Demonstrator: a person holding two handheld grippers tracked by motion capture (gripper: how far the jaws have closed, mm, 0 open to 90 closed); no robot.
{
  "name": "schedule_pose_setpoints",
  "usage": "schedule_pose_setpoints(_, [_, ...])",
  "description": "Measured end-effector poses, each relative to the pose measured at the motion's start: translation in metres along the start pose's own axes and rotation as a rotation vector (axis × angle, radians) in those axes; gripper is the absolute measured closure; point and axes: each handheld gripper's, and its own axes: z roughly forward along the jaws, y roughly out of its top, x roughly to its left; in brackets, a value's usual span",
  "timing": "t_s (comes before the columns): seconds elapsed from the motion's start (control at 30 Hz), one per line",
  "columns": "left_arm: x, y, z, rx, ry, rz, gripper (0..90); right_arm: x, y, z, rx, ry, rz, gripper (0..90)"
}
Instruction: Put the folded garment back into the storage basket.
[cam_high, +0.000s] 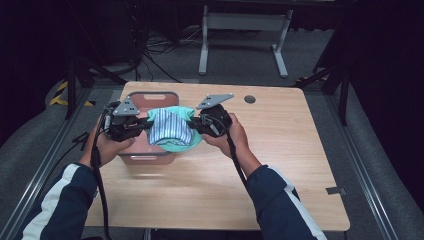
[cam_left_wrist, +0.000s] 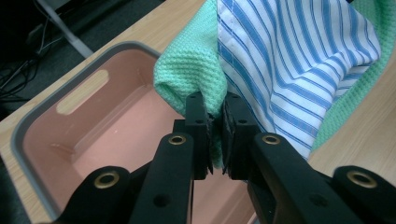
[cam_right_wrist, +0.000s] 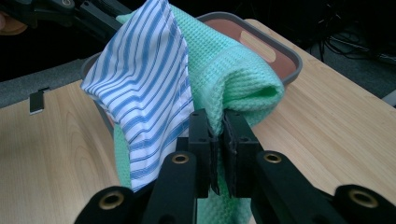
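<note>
A green waffle-weave cloth (cam_high: 186, 145) with a blue-and-white striped cloth (cam_high: 169, 127) lying over it hangs between my two grippers, above the right part of a pink bin with a grey rim (cam_high: 150, 96). My left gripper (cam_high: 145, 124) is shut on the bundle's left edge; its jaws pinch the green cloth (cam_left_wrist: 196, 60) beside the striped cloth (cam_left_wrist: 299, 70). My right gripper (cam_high: 196, 122) is shut on the right edge, pinching a fold of green cloth (cam_right_wrist: 238, 79) next to the striped cloth (cam_right_wrist: 140, 84). The bin's inside (cam_left_wrist: 116, 116) looks empty.
The wooden table (cam_high: 280, 145) carries a round cable hole (cam_high: 249, 99) at the back. A white table frame (cam_high: 245, 30) and cables stand on the floor beyond. Dark rails run along both sides of the table.
</note>
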Motion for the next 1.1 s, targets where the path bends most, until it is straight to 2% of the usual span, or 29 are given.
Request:
schedule_pose_setpoints(0.2, [0.009,-0.009,-0.005,0.012,0.03,-0.005,82.4,0.004,0.006,0.015,0.001,0.018,-0.007,83.0])
schedule_pose_setpoints(0.6, [0.027,-0.024,-0.011,0.041,0.071,-0.041,82.5,0.014,0.021,0.044,0.001,0.04,-0.025,83.0])
schedule_pose_setpoints(1.1, [0.045,-0.041,-0.013,0.068,0.12,-0.076,82.4,0.023,0.03,0.077,0.02,0.065,-0.031,82.9])
